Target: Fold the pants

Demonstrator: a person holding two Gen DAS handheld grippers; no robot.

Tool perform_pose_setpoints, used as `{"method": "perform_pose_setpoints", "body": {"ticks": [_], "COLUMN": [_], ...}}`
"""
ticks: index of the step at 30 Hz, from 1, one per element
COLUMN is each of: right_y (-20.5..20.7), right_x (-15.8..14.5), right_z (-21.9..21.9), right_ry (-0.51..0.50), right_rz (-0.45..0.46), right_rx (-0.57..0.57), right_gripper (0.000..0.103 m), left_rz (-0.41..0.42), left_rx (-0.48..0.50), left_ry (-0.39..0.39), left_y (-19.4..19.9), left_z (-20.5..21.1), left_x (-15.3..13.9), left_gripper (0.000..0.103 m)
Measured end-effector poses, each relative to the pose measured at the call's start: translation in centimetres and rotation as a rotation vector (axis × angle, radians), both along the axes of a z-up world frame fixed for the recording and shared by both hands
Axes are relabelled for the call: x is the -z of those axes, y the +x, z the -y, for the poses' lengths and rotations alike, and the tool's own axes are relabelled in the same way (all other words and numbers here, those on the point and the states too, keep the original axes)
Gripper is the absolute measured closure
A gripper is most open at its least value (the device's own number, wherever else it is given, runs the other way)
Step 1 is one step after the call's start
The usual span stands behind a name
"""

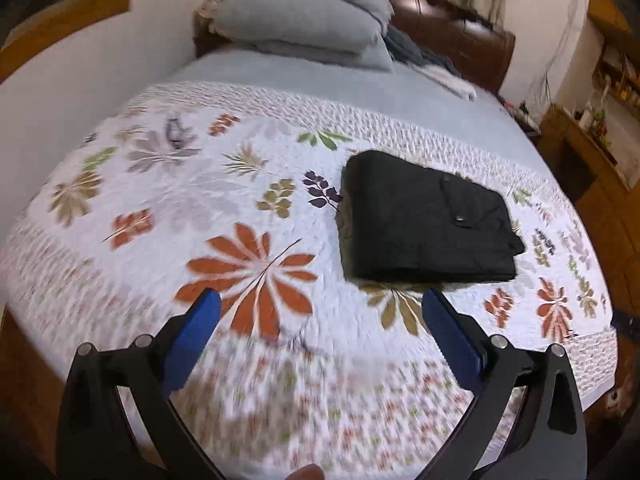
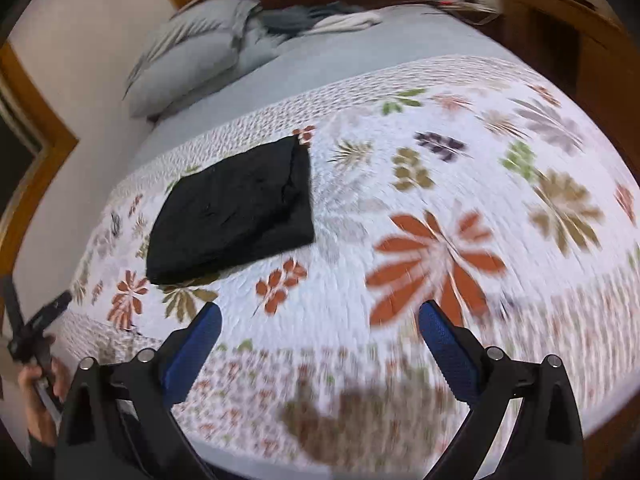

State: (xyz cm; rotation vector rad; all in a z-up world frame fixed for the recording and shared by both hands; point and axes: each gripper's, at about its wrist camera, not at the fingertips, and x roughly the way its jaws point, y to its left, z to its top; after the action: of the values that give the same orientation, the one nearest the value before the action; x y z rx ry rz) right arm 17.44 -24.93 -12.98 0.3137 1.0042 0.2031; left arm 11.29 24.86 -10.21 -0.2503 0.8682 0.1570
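The black pants [image 1: 424, 216] lie folded into a compact rectangle on the floral quilt [image 1: 240, 208]; a pocket flap with a button faces up. They also show in the right wrist view [image 2: 236, 208], left of centre. My left gripper [image 1: 320, 300] is open and empty, held above the quilt just short of the pants' near edge. My right gripper [image 2: 320, 314] is open and empty, above the quilt [image 2: 440, 200] to the right of the pants. The left gripper and the hand holding it [image 2: 36, 344] appear at the right view's left edge.
Grey pillows [image 1: 304, 20] and crumpled clothes [image 1: 432, 64] are at the head of the bed by a dark headboard [image 1: 460, 28]. A white wall [image 1: 80, 64] runs along the left side. Wooden furniture [image 1: 592, 160] stands on the right.
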Motion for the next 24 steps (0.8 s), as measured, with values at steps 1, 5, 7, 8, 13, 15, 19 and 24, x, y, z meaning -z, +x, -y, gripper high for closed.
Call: {"method": "perform_pose_setpoints", "body": {"ticks": [1, 5, 7, 8, 13, 15, 19, 24], "right_y": [-1.5, -7.1, -9.6, -10.8, -15.3, -16.5, -18.4, -21.1], "right_x": [-0.6, -3.5, -5.2, -6.0, -9.6, -10.8, -12.1, -13.8], "right_z": [0.1, -0.4, -1.1, -1.5, -4.0, -5.7, -8.4, -10.5], "right_ry": [0.001, -0.015, -0.065, -0.084, -0.143, -0.194, -0.211, -0.242], "right_rz": [0.002, 0.082, 0.137, 0.157, 0.225, 0.243, 0.25, 0.283], "right_rx": [0.018, 0.021, 0.017, 0.014, -0.022, -0.05, -0.1, -0.127], "right_gripper": [0.004, 0.003, 0.003, 0.003, 0.003, 0.003, 0.003, 0.004], "left_rz": [0.002, 0.05, 0.06, 0.069, 0.114, 0.122, 0.148, 0.148], "left_rx": [-0.005, -0.03, -0.039, -0.03, -0.04, -0.049, -0.023, 0.022], "left_ry": [0.002, 0.098, 0.117, 0.129, 0.167, 0.176, 0.209, 0.197], "left_y": [-1.6, -7.0, -9.1, -10.0, -14.4, -15.4, -17.0, -19.0], "left_z": [0.5, 3.6, 4.9, 5.6, 8.7, 9.8, 11.8, 13.6], "left_x": [-1.0, -4.6, -5.6, -6.2, -9.1, -9.8, -10.9, -11.6], "left_gripper": [0.003, 0.003, 0.003, 0.003, 0.003, 0.003, 0.003, 0.003]}}
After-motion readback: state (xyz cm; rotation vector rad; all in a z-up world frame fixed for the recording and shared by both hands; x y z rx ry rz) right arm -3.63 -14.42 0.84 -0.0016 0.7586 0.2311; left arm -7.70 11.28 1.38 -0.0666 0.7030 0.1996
